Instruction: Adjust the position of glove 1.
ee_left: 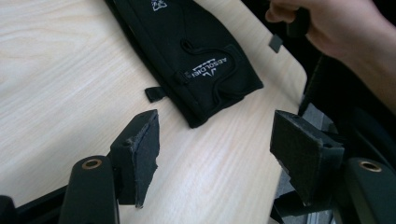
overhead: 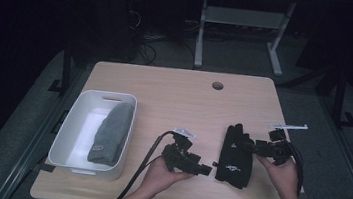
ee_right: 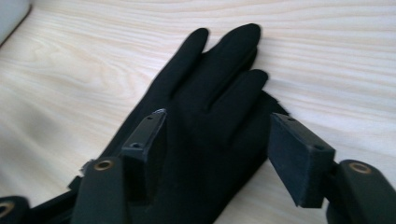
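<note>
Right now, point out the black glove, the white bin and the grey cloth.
black glove (overhead: 235,156), high view, its palm.
white bin (overhead: 71,127), high view, left wall.
grey cloth (overhead: 112,132), high view, its middle.

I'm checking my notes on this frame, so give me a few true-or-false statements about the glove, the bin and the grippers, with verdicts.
1. The black glove lies on the table. True.
2. The white bin holds nothing. False: a grey folded cloth lies in it.
3. The left gripper is shut on the glove. False: its jaws stand open, short of the glove's cuff.
4. The right gripper is open, its jaws either side of the glove. True.
5. The bin sits right of the glove in the high view. False: it sits left.
</note>
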Demonstrator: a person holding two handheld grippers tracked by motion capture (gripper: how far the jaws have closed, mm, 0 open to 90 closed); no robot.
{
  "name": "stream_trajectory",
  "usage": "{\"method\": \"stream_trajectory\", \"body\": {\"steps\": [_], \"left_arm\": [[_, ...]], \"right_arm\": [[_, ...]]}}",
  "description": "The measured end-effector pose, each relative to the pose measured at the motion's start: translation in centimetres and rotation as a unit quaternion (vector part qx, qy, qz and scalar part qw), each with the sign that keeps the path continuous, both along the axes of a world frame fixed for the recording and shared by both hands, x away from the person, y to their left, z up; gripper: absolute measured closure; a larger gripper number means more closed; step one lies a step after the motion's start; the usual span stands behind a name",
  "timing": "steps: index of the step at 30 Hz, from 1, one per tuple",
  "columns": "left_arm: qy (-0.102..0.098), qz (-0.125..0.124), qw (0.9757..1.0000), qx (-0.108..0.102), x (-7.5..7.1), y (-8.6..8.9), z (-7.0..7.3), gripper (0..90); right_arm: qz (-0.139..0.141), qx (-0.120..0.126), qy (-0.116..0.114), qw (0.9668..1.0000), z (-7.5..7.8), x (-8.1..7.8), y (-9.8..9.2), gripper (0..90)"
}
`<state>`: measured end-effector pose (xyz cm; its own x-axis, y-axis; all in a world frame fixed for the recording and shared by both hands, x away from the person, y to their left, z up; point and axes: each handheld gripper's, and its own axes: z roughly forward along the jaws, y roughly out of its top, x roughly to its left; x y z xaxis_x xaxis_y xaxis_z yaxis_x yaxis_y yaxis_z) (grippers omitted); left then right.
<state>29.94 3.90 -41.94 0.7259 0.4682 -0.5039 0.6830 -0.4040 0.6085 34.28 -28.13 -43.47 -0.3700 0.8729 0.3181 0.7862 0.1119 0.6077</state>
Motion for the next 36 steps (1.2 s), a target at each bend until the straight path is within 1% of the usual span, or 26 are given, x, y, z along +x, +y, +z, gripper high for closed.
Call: {"method": "stream_trajectory", "body": {"steps": [1,2,3,4,6,9,11,13,15,16,17,18,19,20,21,23,25,26,27,28,29,31,32,33,35,36], "left_arm": [[0.006,0.003,1.0000,-0.002,0.1,-0.6,-0.3,32.6],[0.007,0.000,1.0000,0.000,0.2,-0.8,-0.4,32.6],[0.008,0.003,1.0000,-0.001,0.3,-1.2,-0.6,32.6],[0.008,0.001,1.0000,0.001,0.5,-1.5,-0.7,32.6],[0.010,0.000,0.9999,0.004,0.7,-2.2,-1.1,32.7],[0.024,0.002,0.9997,0.006,1.3,-3.0,-1.9,33.8],[0.030,0.003,0.9995,0.008,1.5,-3.5,-2.3,34.2],[0.034,0.001,0.9994,0.010,1.6,-4.0,-2.7,35.4],[0.038,0.001,0.9991,0.017,1.7,-4.4,-3.1,35.4],[0.044,0.002,0.9989,0.017,1.7,-4.6,-3.3,35.9],[0.048,0.001,0.9988,0.013,1.8,-4.7,-3.4,37.3],[0.051,0.001,0.9986,0.014,1.8,-4.9,-3.5,37.8],[0.052,0.002,0.9986,0.014,1.8,-5.0,-3.7,38.5],[0.056,0.002,0.9983,0.014,1.9,-5.1,-3.7,38.5],[0.061,0.000,0.9981,0.012,1.9,-5.3,-3.9,39.5],[0.062,0.000,0.9979,0.017,2.0,-5.5,-4.1,40.9],[0.068,-0.003,0.9974,0.022,2.0,-5.8,-4.4,42.1],[0.068,-0.003,0.9973,0.026,2.1,-5.8,-4.5,43.3],[0.072,-0.005,0.9971,0.025,2.0,-5.9,-4.7,43.9],[0.071,-0.004,0.9971,0.026,2.0,-6.0,-4.7,47.0],[0.071,-0.003,0.9971,0.027,2.0,-6.0,-4.7,47.5],[0.060,0.002,0.9976,0.035,1.9,-6.2,-4.7,51.1],[0.058,0.002,0.9976,0.036,1.9,-6.2,-4.7,53.2],[0.057,0.008,0.9977,0.036,1.8,-6.3,-4.7,53.3],[0.044,0.012,0.9981,0.041,1.5,-6.4,-4.7,58.5],[0.040,0.012,0.9982,0.043,1.4,-6.5,-4.7,59.1]], "right_arm": [[-0.002,0.000,0.002,1.0000,0.0,0.1,-0.1,37.0],[-0.002,0.002,0.003,1.0000,-0.2,0.3,-0.3,36.5],[-0.005,0.002,0.006,1.0000,-0.3,0.5,-0.4,36.0],[-0.004,-0.002,0.008,1.0000,-0.3,0.6,-0.5,35.5],[-0.008,0.002,0.008,0.9999,-0.5,0.9,-0.7,35.5],[-0.012,0.003,0.013,0.9998,-0.7,1.4,-0.9,35.3],[-0.009,-0.001,0.012,0.9999,-0.9,1.5,-1.1,35.2],[-0.013,-0.001,0.018,0.9998,-1.1,1.8,-1.1,35.3],[-0.012,-0.001,0.018,0.9998,-1.2,1.9,-1.2,35.3],[-0.014,-0.001,0.026,0.9996,-1.3,2.0,-1.2,35.4],[-0.014,-0.003,0.022,0.9996,-1.4,2.1,-1.2,35.6],[-0.014,-0.002,0.023,0.9996,-1.5,2.2,-1.2,35.7],[-0.016,0.000,0.029,0.9995,-1.6,2.2,-1.2,35.9],[-0.015,-0.003,0.028,0.9995,-1.7,2.3,-1.2,36.1],[-0.018,0.001,0.031,0.9993,-1.7,2.3,-1.2,36.3],[-0.019,0.001,0.031,0.9993,-2.0,2.5,-1.3,36.7],[-0.017,0.000,0.031,0.9994,-2.1,2.6,-1.3,36.9],[-0.016,0.002,0.034,0.9993,-2.1,2.6,-1.3,37.2],[-0.017,0.002,0.034,0.9993,-2.2,2.7,-1.3,37.5],[-0.016,0.002,0.033,0.9993,-2.3,2.7,-1.3,38.4],[-0.016,0.002,0.034,0.9993,-2.3,2.8,-1.3,38.5],[-0.017,0.003,0.036,0.9992,-2.3,2.8,-1.4,38.6],[-0.018,0.004,0.036,0.9992,-2.4,2.8,-1.4,38.6],[-0.018,0.004,0.035,0.9992,-2.4,2.8,-1.4,38.6],[-0.019,0.006,0.033,0.9993,-2.3,2.8,-1.5,38.6],[-0.020,0.007,0.031,0.9993,-2.2,2.7,-1.5,38.6]]}}
